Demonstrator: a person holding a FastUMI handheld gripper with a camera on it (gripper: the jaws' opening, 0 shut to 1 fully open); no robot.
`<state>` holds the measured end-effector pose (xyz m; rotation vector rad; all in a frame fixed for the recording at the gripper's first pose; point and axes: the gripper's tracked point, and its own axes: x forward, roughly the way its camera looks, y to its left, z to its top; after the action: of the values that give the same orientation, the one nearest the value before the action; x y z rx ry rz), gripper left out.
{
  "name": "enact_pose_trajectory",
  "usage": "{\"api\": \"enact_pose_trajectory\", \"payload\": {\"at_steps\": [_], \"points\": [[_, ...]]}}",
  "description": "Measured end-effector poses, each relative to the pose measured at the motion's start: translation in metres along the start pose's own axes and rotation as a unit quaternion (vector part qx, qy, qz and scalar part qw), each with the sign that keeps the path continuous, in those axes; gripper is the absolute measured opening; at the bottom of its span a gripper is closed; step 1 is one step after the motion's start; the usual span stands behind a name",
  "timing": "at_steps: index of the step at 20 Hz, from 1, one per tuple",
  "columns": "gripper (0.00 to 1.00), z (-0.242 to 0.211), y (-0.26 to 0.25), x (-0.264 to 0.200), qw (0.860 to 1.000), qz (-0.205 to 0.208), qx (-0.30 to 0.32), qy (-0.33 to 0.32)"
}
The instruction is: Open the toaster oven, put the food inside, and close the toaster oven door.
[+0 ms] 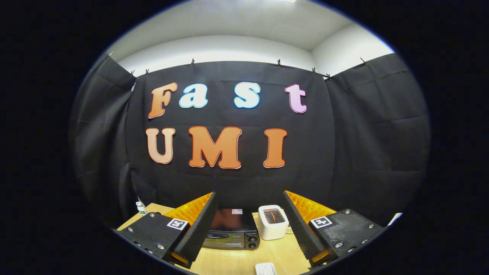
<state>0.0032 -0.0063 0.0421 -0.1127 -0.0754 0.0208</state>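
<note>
Black toaster oven (231, 231) — door closed — sits beyond the wide-open, empty tool (248, 225), white toaster (272, 221) beside it.

Overhead light is washing the white ceiling (244, 26) bright while the black cloth wall (344, 152) is staying dim. Fisheye distortion is bending straight lines near the rim. A soft sheen is lying on the desk (237, 259); focus is holding sharp throughout.
</note>
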Motion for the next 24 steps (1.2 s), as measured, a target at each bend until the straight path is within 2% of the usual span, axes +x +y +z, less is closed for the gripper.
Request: {"api": "enact_pose_trajectory", "payload": {"at_steps": [24], "points": [[1.0, -0.002, 0.021, 0.013, 1.0, 0.016, 0.016, -0.001]]}}
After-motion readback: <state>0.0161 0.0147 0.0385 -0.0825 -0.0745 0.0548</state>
